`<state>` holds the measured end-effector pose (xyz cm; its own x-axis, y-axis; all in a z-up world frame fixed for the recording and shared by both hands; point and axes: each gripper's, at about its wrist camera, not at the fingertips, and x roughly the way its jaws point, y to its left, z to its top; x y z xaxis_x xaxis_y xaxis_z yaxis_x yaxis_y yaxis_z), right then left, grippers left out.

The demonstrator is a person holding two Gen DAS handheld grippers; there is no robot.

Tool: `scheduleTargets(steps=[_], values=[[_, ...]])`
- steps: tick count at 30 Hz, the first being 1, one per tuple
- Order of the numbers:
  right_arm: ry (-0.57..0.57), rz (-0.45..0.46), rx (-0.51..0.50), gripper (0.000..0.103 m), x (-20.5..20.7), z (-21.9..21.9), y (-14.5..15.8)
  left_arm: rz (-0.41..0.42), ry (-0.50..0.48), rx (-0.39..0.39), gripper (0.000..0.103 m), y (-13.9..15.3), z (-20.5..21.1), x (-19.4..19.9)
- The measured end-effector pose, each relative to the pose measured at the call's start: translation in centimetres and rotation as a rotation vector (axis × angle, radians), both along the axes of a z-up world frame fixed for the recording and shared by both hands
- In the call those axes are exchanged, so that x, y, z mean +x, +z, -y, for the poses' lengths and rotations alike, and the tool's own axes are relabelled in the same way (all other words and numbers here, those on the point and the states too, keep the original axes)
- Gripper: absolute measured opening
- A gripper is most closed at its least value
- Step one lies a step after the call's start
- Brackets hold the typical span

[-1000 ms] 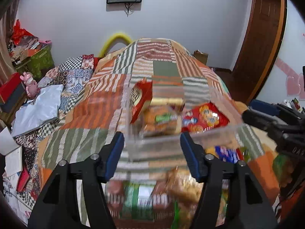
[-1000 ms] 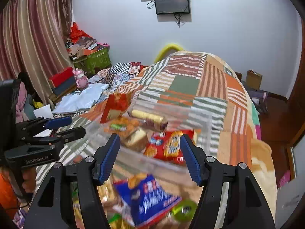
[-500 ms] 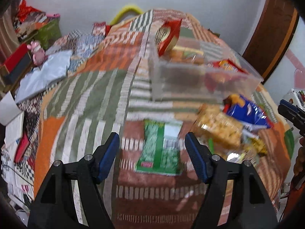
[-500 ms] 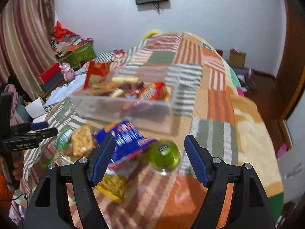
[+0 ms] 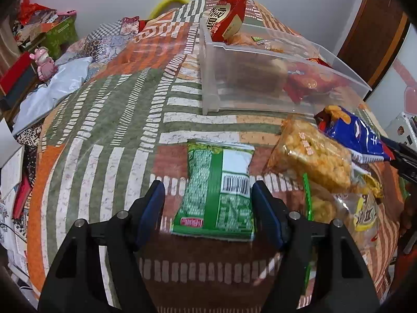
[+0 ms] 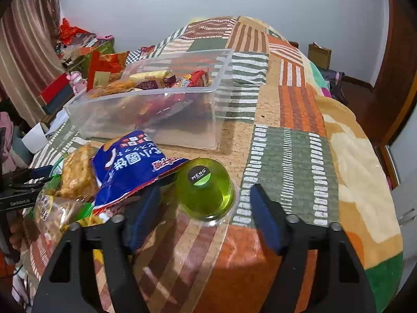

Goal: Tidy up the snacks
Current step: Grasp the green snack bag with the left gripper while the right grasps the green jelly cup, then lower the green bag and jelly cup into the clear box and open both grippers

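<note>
A green snack packet (image 5: 219, 190) lies flat on the patchwork blanket. My left gripper (image 5: 208, 200) straddles it, jaws closing; the right pad is at the packet's edge, the left pad still apart. An upturned green jelly cup (image 6: 206, 190) sits between the fingers of my right gripper (image 6: 204, 208), whose jaws are closing with gaps on both sides. A clear plastic bin (image 5: 208, 78) (image 6: 156, 92) stands farther back, holding a red bag (image 5: 226, 15) and other snacks.
A blue bag (image 6: 133, 164) (image 5: 357, 135) and an orange puffed-snack bag (image 5: 312, 156) (image 6: 75, 172) lie heaped between the two grippers. The blanket's edge falls away at the right (image 6: 365, 182). Clutter, boxes and a pink toy (image 5: 44, 62) sit off the bed's left side.
Both grippers have come down and tilted toward the blanket. The green packet now sits between the left fingers, the jelly cup between the right fingers, and the right jaws have narrowed.
</note>
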<state>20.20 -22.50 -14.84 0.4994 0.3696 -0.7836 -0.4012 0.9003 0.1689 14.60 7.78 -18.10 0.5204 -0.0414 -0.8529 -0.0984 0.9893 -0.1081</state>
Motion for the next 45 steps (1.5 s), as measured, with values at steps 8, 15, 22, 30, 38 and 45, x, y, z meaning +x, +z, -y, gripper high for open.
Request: scheduleTargets(steps=[8,15,22,30,38,45], values=[[-0.007,-0.007,0.026,0.044,0.0,0.3,-0.2,0.018,0.003,-0.012,0.048,-0.1,0.1,0.5],[-0.020,0.003,0.028,0.044,-0.3,0.6,0.1,0.024,0.009,-0.030,0.044,0.3,0.0,-0.2],[-0.044,0.029,0.037,0.044,-1.0,1.5,1.3,0.084,0.015,-0.021,0.043,2.9,-0.1,-1.1],[-0.049,0.102,0.068,0.044,-1.6,1.8,4.4,0.178,-0.018,-0.016,0.043,7.1,1.4,-1.5],[-0.030,0.186,0.121,0.044,-1.5,1.1,7.6,0.242,-0.052,-0.036,0.043,9.8,3.0,0.0],[-0.002,0.227,0.153,0.044,-0.3,-0.6,8.9,0.276,-0.094,-0.049,0.043,10.9,4.8,2.3]])
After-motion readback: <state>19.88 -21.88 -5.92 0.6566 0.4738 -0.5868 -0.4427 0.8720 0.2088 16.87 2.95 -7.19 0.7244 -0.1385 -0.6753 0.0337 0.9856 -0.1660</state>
